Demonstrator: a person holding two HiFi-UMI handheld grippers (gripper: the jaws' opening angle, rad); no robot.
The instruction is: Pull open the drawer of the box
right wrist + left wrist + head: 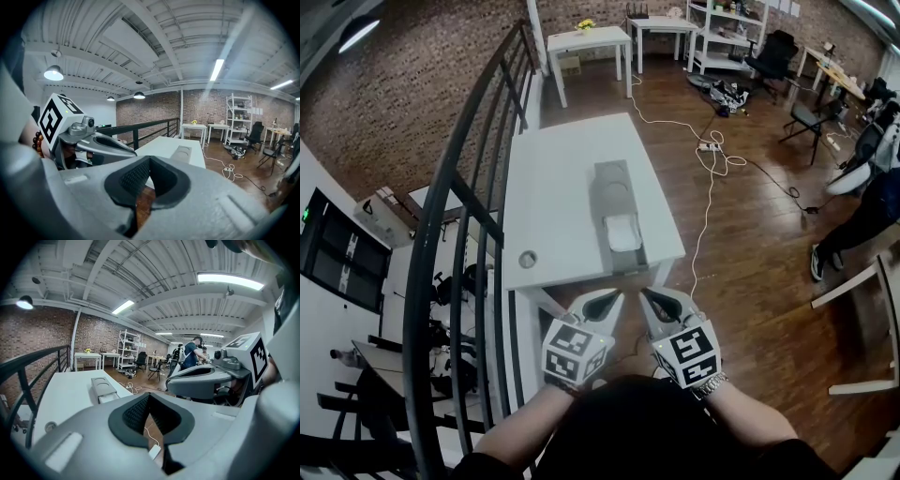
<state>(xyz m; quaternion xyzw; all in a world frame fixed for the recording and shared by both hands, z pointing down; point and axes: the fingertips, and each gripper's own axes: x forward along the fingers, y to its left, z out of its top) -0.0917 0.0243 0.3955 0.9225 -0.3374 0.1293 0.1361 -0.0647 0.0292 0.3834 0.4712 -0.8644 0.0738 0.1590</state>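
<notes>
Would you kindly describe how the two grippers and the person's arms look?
Left gripper and right gripper: light grey shells tapering to points, black textured pads, each with a white cube bearing black square markers. Bracelet on the right wrist.

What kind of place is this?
Likely a loft-style workshop or lab: a brick wall, a white work table, a shelving rack, and a power cable trailing over the wood floor.

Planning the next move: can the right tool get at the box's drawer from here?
Probably yes: nothing stands between the right tool and the drawer, which faces it at the near end of the table. Its jaws are shut, though.
</notes>
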